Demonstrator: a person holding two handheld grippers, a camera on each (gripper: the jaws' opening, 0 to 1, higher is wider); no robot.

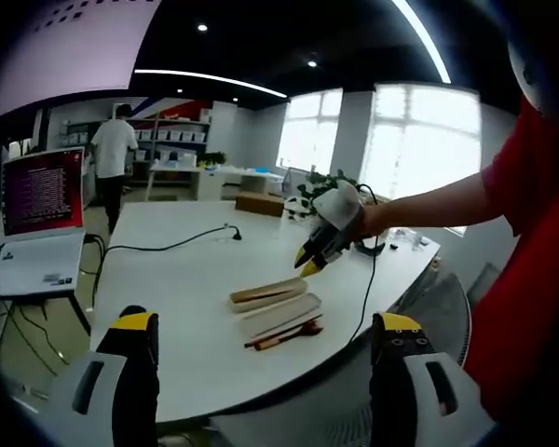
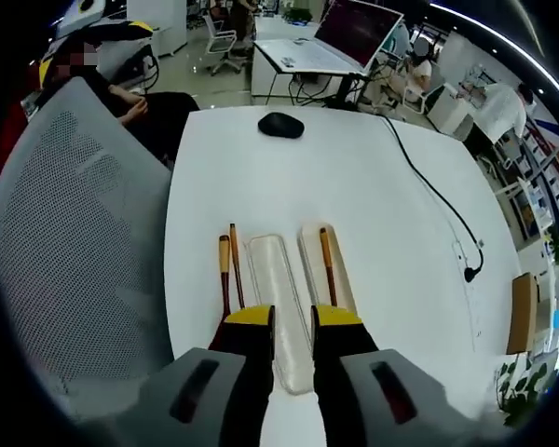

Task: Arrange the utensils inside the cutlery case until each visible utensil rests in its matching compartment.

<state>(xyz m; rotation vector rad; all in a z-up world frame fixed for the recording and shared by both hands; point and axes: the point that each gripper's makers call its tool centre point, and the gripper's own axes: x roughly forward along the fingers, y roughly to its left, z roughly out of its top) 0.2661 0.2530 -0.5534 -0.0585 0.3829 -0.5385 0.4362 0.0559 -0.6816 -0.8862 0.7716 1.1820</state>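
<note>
In the left gripper view we see a laptop (image 1: 42, 191) at the far left on a side desk, then our left tool (image 1: 268, 346) with its yellow-tipped jaws spread wide apart, grasping nothing, held back from the white surface (image 1: 186, 279). Near the surface's front edge lies the cutlery case (image 1: 268, 293) with its clear lid (image 1: 281, 314) beside it and wooden utensils (image 1: 284, 334) just in front. Further right, the right tool (image 1: 309, 260) hangs above the case, gripped by a hand (image 1: 373, 220)

In the right gripper view a grey mesh chair (image 2: 74, 242) stands at the left. Then come two wooden utensils (image 2: 228, 270) lying loose on the surface (image 2: 354, 177), the clear lid (image 2: 281, 289), and the case tray (image 2: 340, 279) holding one wooden utensil (image 2: 327, 265). The right tool (image 2: 292, 321) sits directly over the lid's near end — jaws only narrowly apart, clasping nothing we can make out. A black mouse (image 2: 281, 124) lies well beyond, and a cable (image 2: 438, 200) trails off to the right
</note>
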